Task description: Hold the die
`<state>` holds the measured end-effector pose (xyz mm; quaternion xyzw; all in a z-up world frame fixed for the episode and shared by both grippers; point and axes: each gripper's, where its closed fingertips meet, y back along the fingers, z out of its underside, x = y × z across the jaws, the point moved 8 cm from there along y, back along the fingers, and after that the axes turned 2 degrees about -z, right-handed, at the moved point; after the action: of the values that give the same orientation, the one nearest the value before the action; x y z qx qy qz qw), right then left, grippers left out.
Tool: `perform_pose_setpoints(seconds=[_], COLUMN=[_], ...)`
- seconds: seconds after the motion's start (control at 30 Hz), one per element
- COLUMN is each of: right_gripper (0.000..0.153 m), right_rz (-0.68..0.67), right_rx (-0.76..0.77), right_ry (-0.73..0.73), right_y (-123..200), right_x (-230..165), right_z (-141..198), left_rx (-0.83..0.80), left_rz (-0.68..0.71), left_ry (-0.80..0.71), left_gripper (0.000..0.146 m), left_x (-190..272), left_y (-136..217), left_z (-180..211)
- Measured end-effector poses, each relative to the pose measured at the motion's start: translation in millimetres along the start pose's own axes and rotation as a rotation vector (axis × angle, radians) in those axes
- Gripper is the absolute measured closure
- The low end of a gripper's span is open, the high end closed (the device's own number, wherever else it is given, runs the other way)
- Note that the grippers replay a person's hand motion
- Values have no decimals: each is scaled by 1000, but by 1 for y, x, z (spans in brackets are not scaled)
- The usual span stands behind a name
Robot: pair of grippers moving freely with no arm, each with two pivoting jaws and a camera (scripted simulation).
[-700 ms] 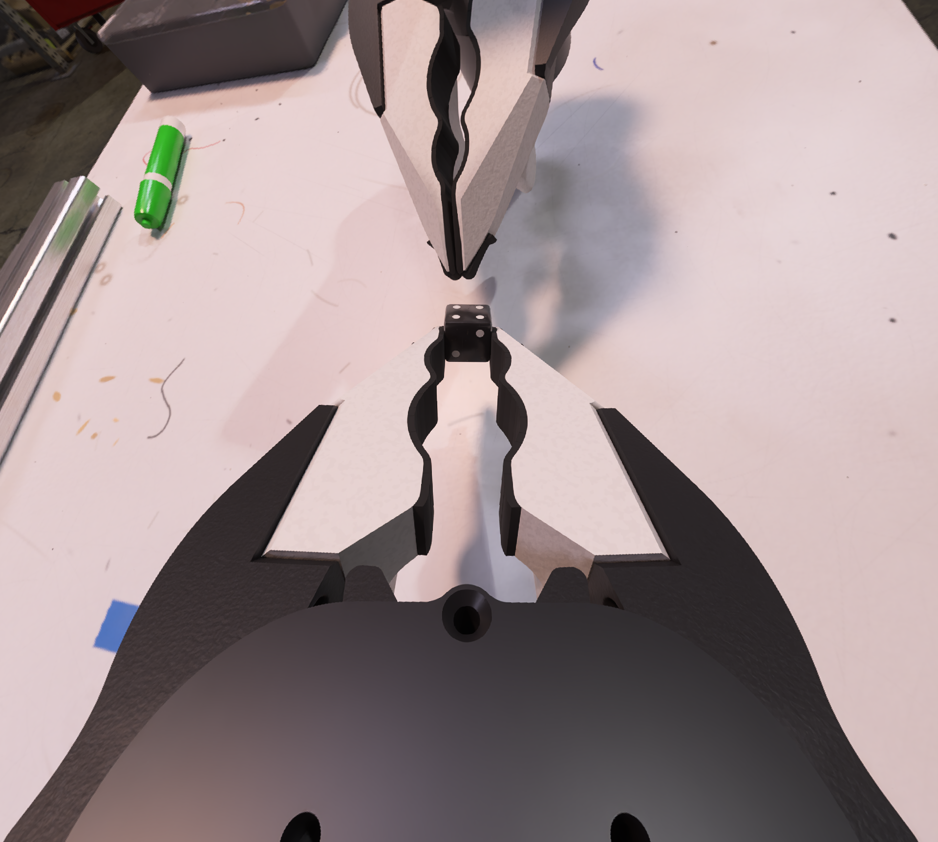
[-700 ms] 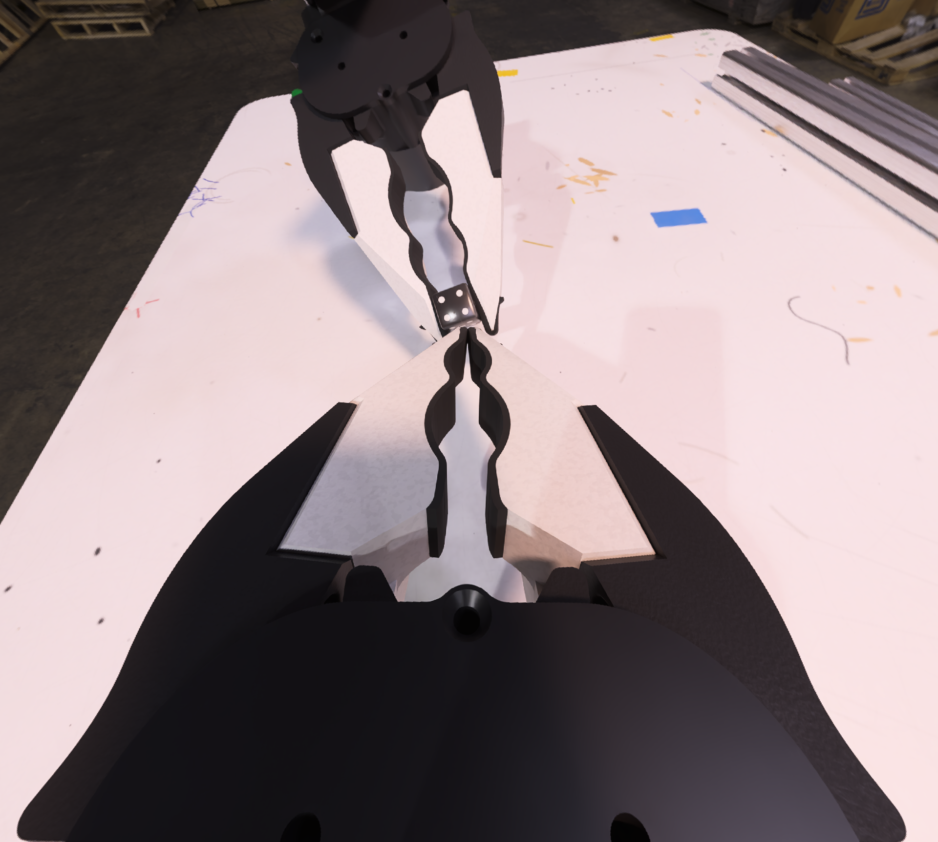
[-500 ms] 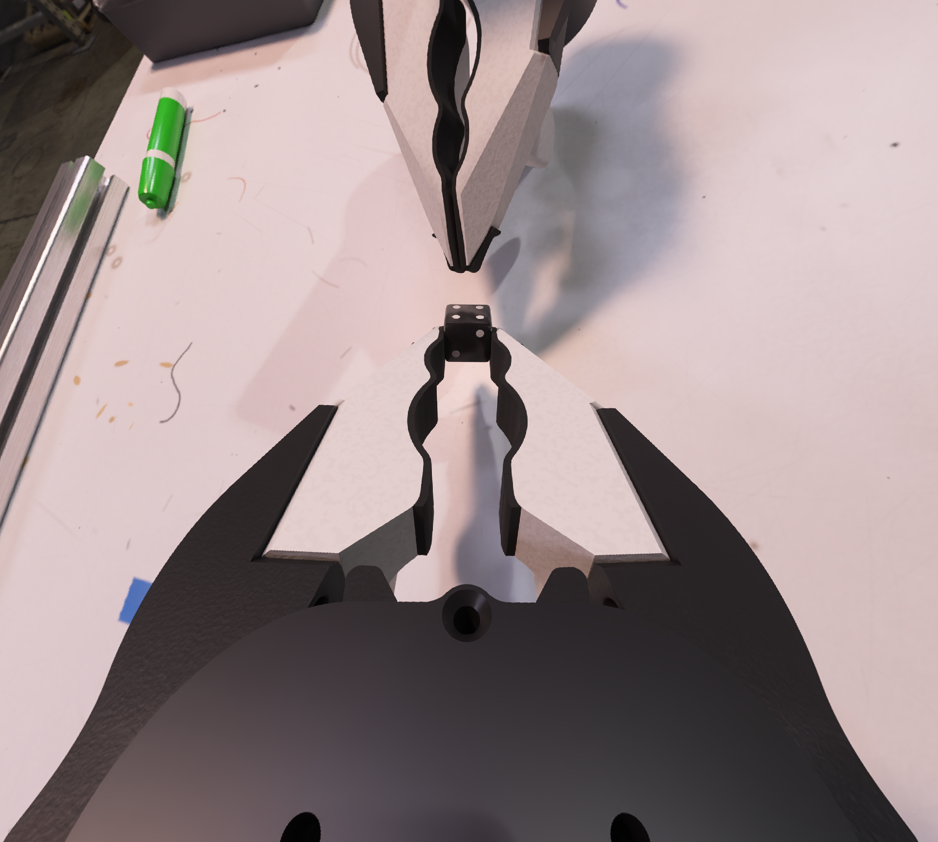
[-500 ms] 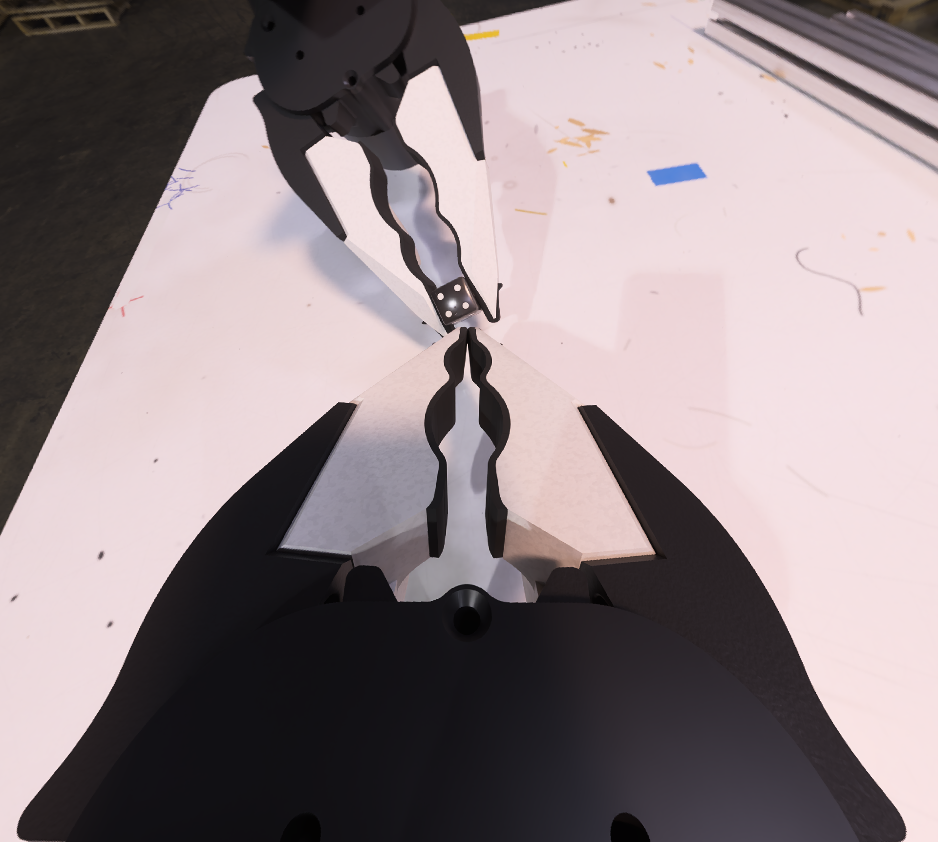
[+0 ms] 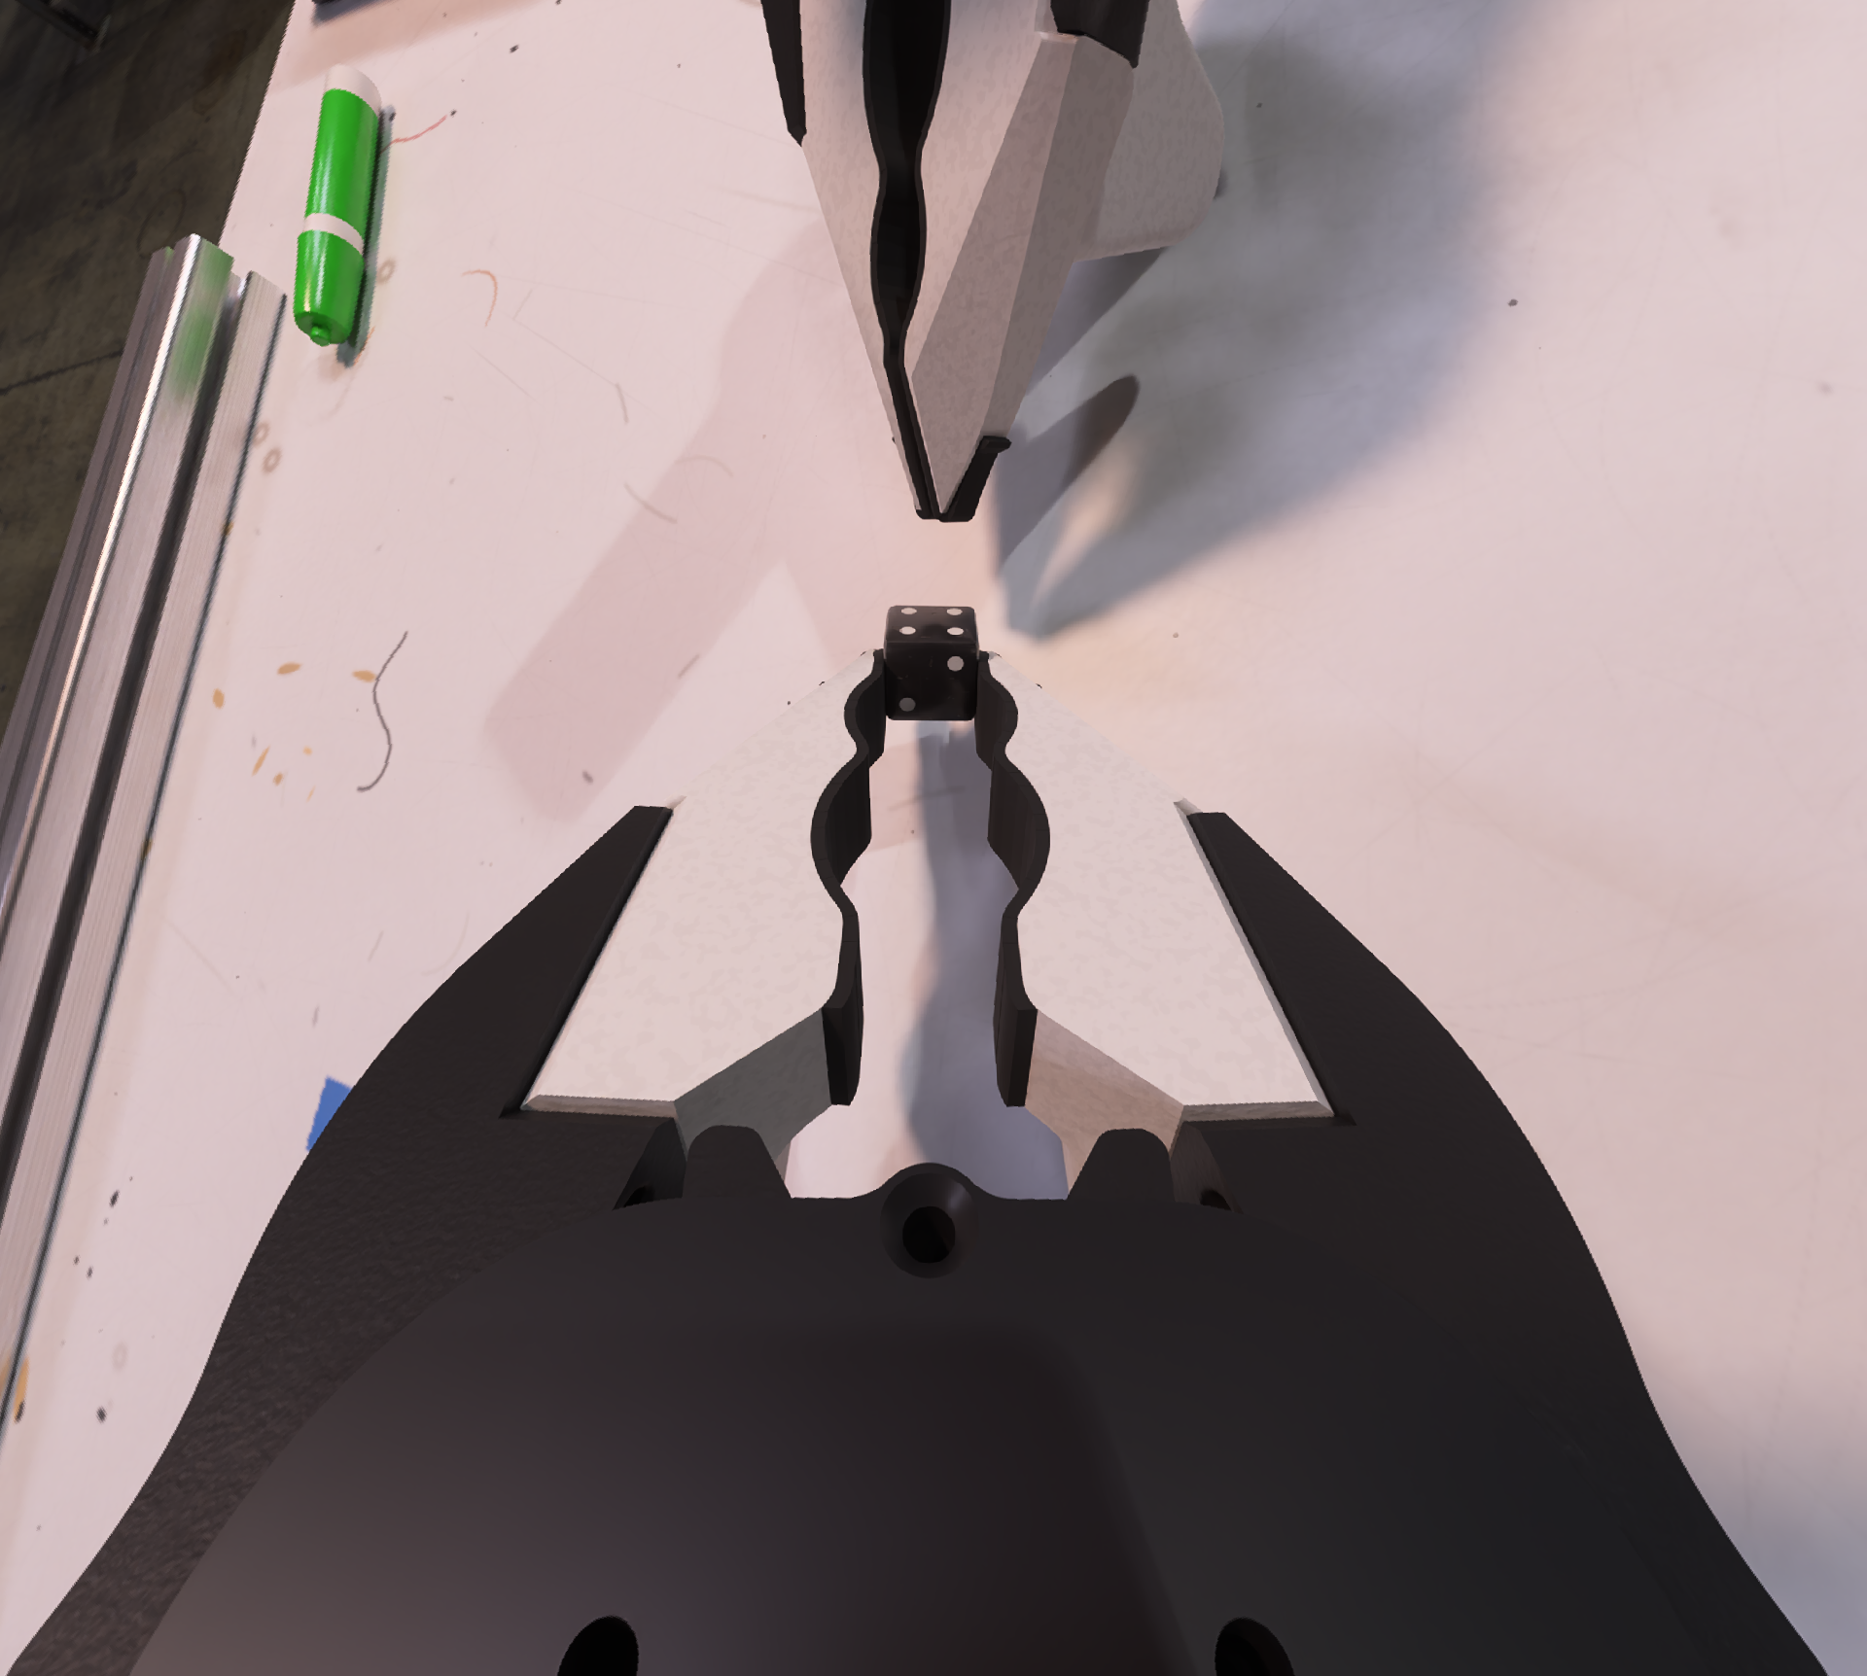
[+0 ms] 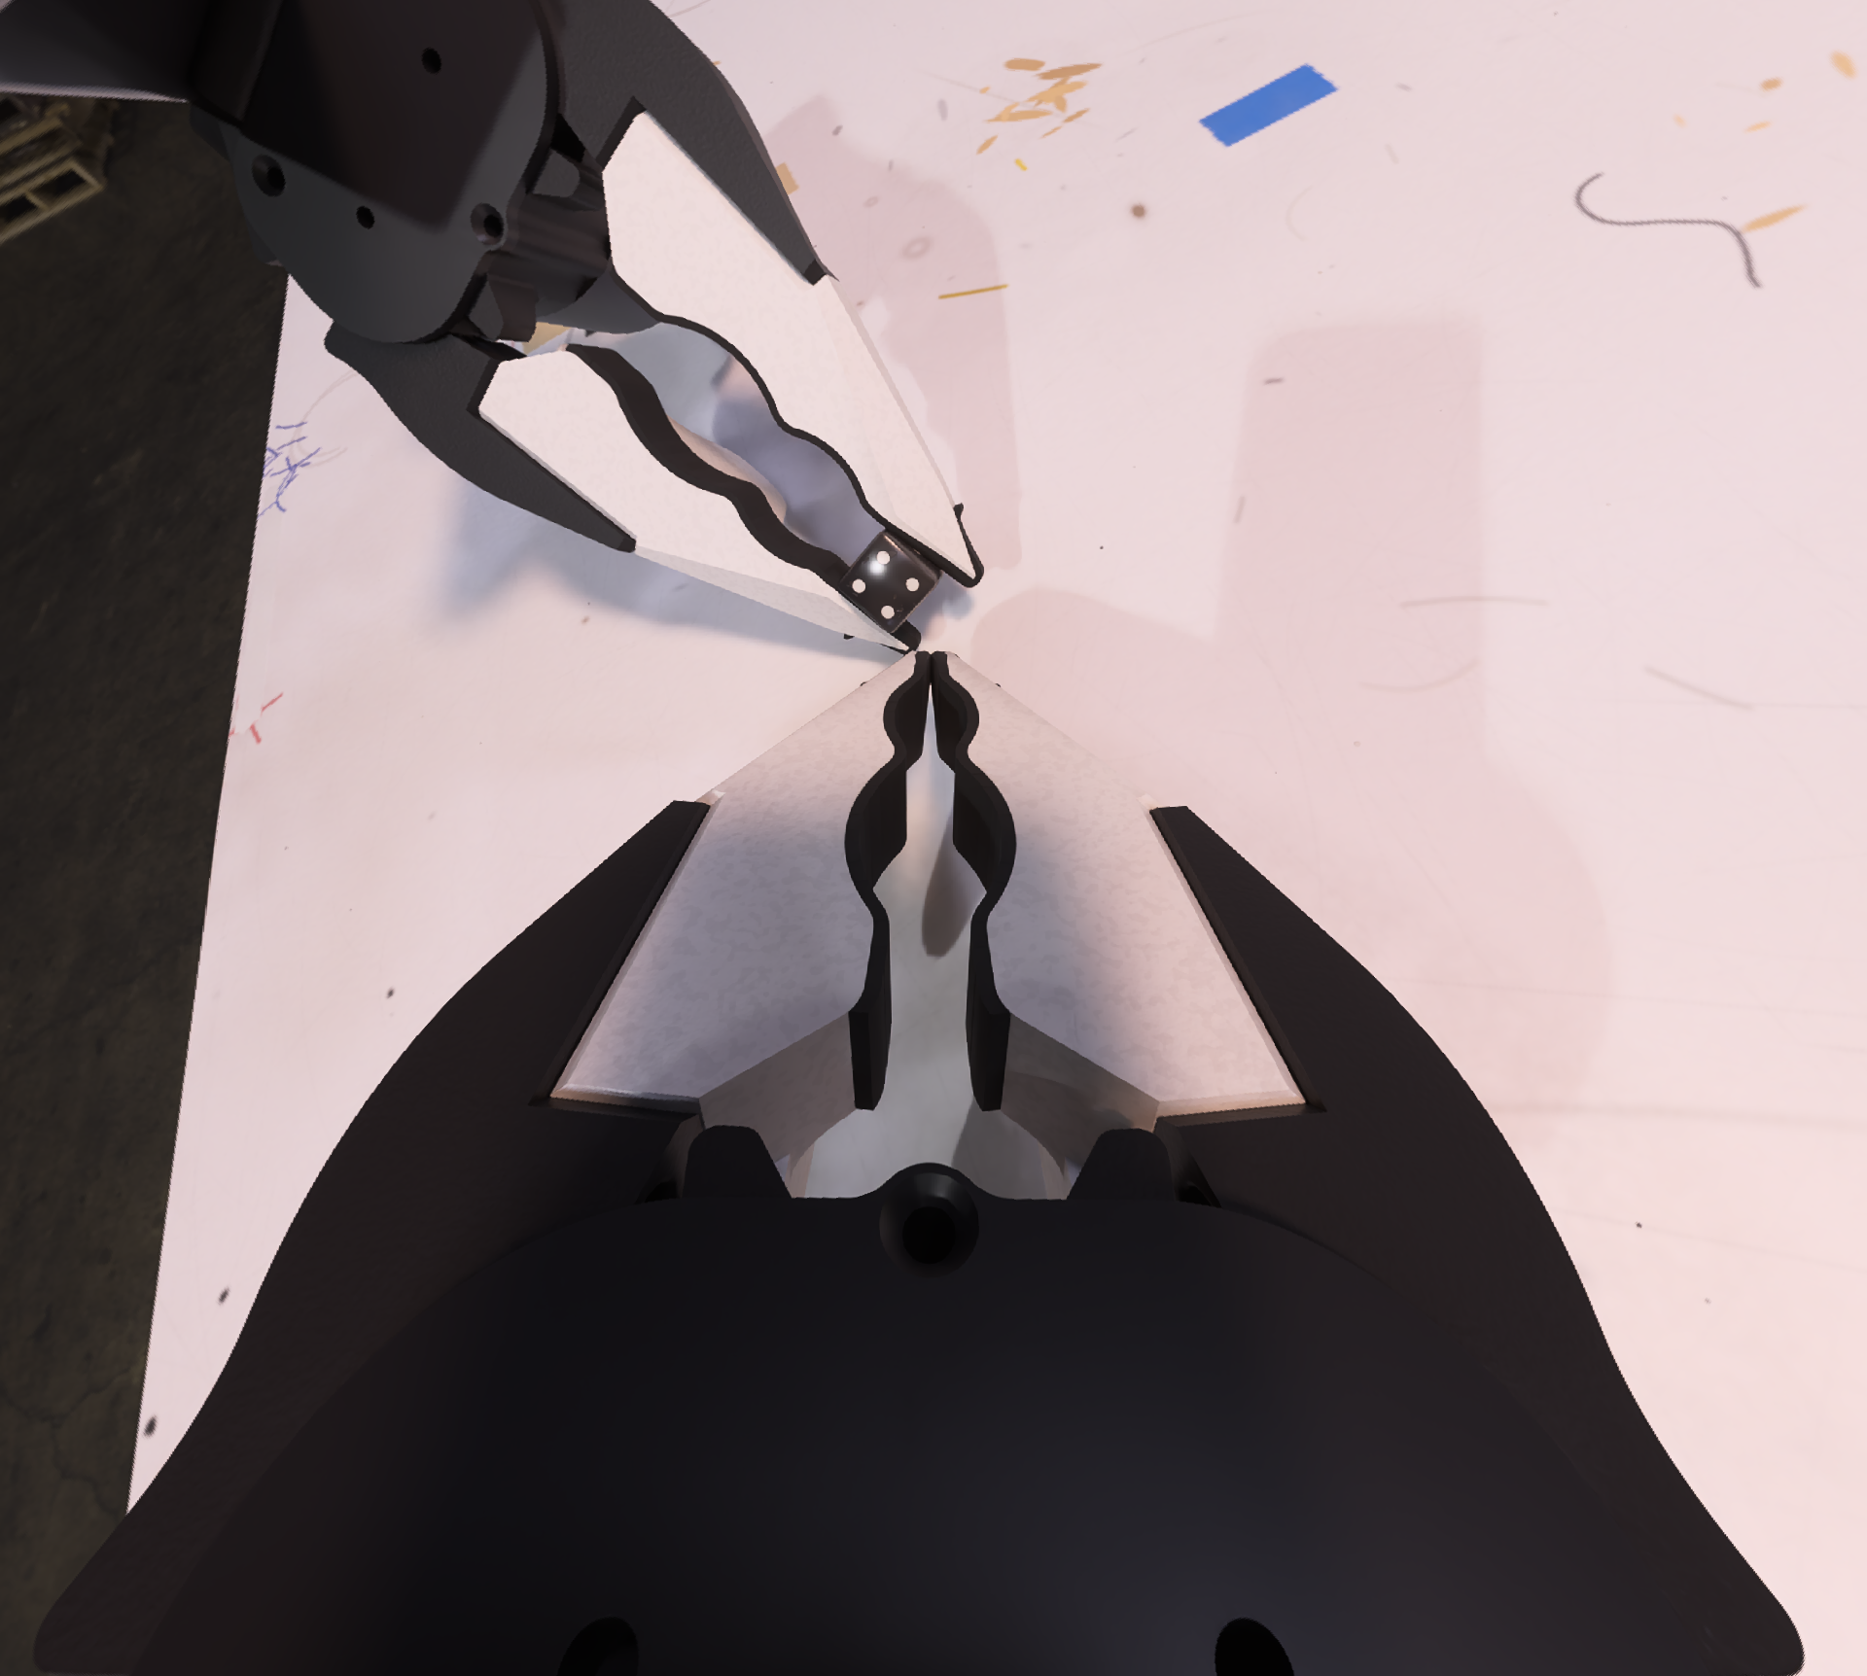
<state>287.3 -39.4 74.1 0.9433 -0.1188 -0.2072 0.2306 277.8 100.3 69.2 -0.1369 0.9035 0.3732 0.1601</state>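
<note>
Gripping black die [image 5: 930,663] (white pips): left claw [image 5: 930,686].

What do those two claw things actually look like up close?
The left gripper and right gripper look alike. Each has a broad matte black body, rounded at the back, with small round holes. It forks into two black prongs backing flat, pale speckled fingers that taper to a point. The fingers' inner edges are black and wavy. No cables, sleeves or markings show.

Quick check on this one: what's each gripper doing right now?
Left gripper: jaws shut on the black die.
Right gripper: jaws shut, holding nothing, tips just short of the die.
</note>
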Motion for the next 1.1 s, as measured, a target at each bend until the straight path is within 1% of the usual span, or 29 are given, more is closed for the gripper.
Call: perform_pose_setpoints(seconds=[0.2,0.43,0.5,0.6,0.63,0.7,0.83,0.93,1.0,1.1], right_gripper=[153,153,153,140,139,139,140,142,146,146], right_rz=[17,20,4,-14,-17,-10,-55,-58,-71,-64], right_rx=[-12,-42,-53,-27,-20,-45,-83,-64,-82,-101], right_ry=[-9,6,51,107,143,226,350,409,442,466], right_y=[0,0,0,7,11,13,8,7,6,3], right_x=[-2,-1,0,2,3,3,-1,-3,-4,-6], right_z=[-1,-3,-5,-14,-16,-18,-24,-30,-31,-31], left_rx=[-23,-26,-1,52,79,135,191,188,184,178], left_rz=[-1,0,33,103,123,161,218,238,244,247], left_ry=[-35,-38,-5,80,112,162,205,210,209,200], left_gripper=[130,130,130,130,130,130,130,130,130,130], left_x=[0,0,-2,-8,-11,-15,-19,-18,-17,-16], left_y=[-1,-1,-1,0,2,6,11,12,13,13], left_z=[-2,-2,-1,4,5,5,3,3,3,3])
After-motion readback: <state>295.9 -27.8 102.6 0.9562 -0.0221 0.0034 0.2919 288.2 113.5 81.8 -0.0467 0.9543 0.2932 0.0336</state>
